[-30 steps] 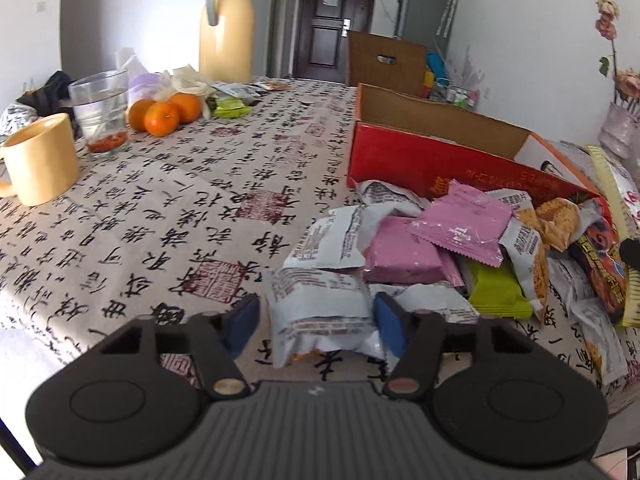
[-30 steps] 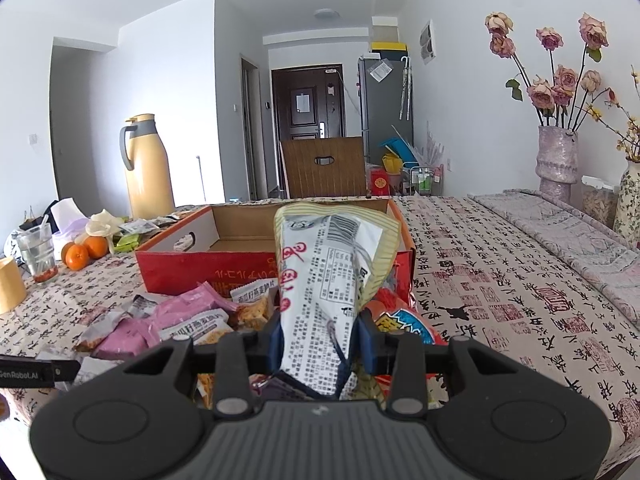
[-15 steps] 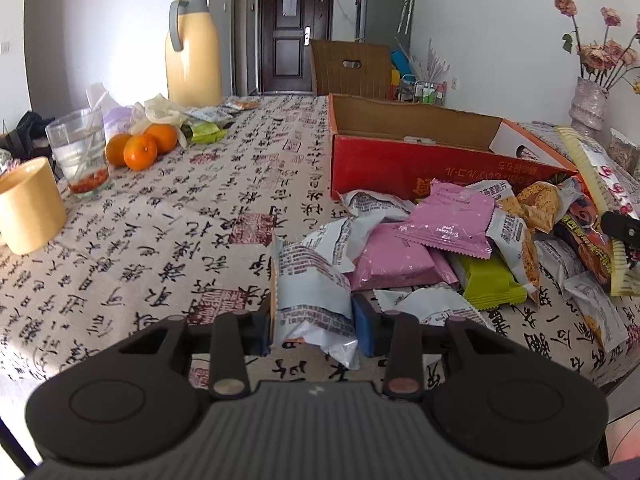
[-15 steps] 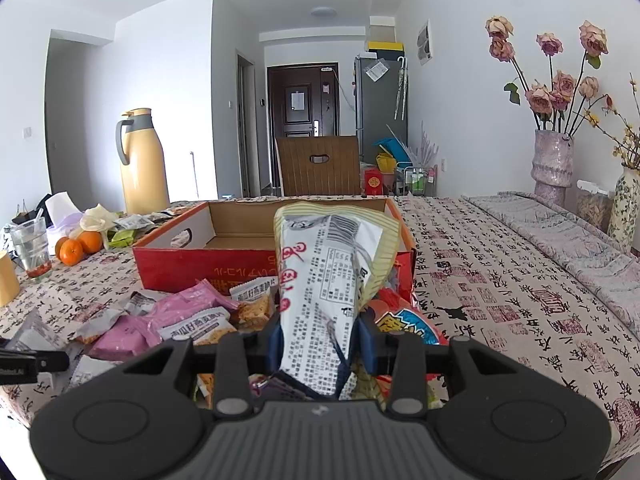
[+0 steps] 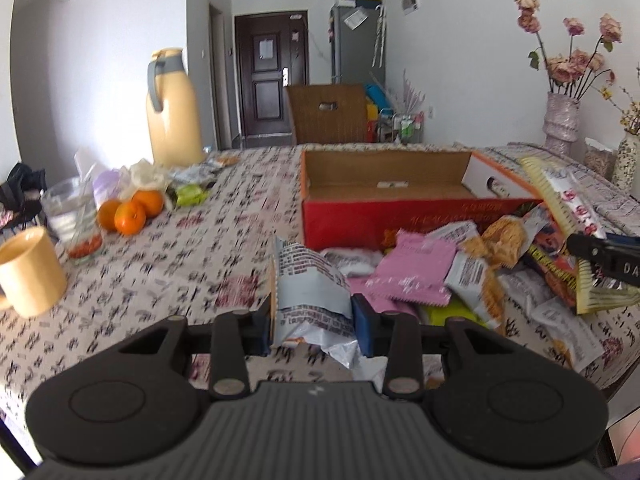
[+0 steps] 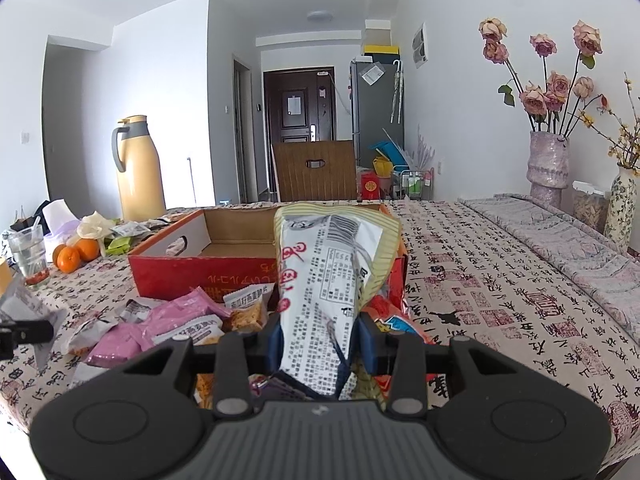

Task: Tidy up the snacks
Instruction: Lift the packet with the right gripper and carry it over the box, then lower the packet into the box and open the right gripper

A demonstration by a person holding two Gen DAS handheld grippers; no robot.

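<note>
Snacks are mostly unsorted: a loose heap of small foil and plastic snack packets (image 5: 448,276), pink, white, green and orange, lies on the counter (image 5: 192,264) just in front of the open red cardboard box (image 5: 384,216). The box interior shows bare brown cardboard apart from a small pale scrap or label, so by my reading almost nothing is packed and nearly the whole pile is left.

The left gripper (image 5: 311,318) has its jaws pinching a small white foil packet with dark print (image 5: 310,292), which stands upright between the blue pads, near the left edge of the heap and short of the box. The right gripper (image 6: 320,344) has its jaws pinching a tall white packet with a striped yellow edge (image 6: 320,280) around its lower part, held upright above the right side of the heap, with the box just beyond it.

Both packets seem ready to go into the box next.

Farther left on the patterned cloth sit a cream ceramic mug (image 5: 28,272), a clear glass (image 5: 74,220), three oranges (image 5: 130,212) and a tall yellow thermos jug (image 5: 172,108). Far right stands a vase of dried pink roses (image 6: 548,164).
</note>
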